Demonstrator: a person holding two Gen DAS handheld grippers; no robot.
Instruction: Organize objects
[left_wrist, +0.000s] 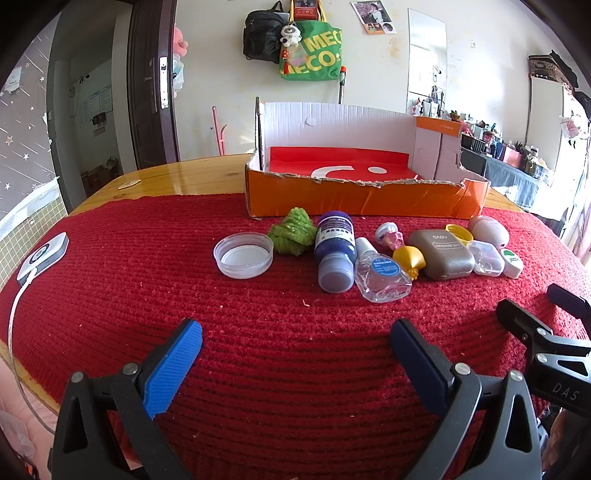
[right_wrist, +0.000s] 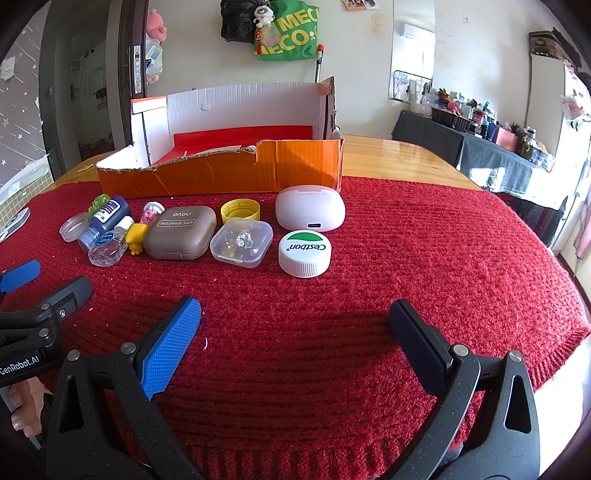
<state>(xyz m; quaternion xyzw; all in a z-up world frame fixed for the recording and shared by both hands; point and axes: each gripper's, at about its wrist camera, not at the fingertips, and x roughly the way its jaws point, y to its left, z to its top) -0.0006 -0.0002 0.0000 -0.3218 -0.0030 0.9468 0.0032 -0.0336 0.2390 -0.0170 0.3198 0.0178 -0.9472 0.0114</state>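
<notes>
An orange cardboard box (left_wrist: 365, 201) (right_wrist: 221, 177) with a red floor stands at the back of the red cloth. In front of it lies a row of small items: a clear lid (left_wrist: 243, 254), green yarn (left_wrist: 292, 230), a blue bottle (left_wrist: 335, 251), a clear dropper bottle (left_wrist: 382, 275), a brown eye-shadow case (right_wrist: 180, 232), a clear plastic box (right_wrist: 242, 242), a white cap (right_wrist: 304, 253), a yellow cap (right_wrist: 240, 211) and a pale pink case (right_wrist: 310, 208). My left gripper (left_wrist: 295, 338) and right gripper (right_wrist: 295, 319) hover open over bare cloth, short of the row.
The red ribbed cloth (left_wrist: 295, 369) covers a wooden table (right_wrist: 399, 155). A white device (left_wrist: 44, 256) with a cable lies at the cloth's left edge. Bags hang on the back wall; a cluttered dark-covered table (right_wrist: 498, 155) stands at the right.
</notes>
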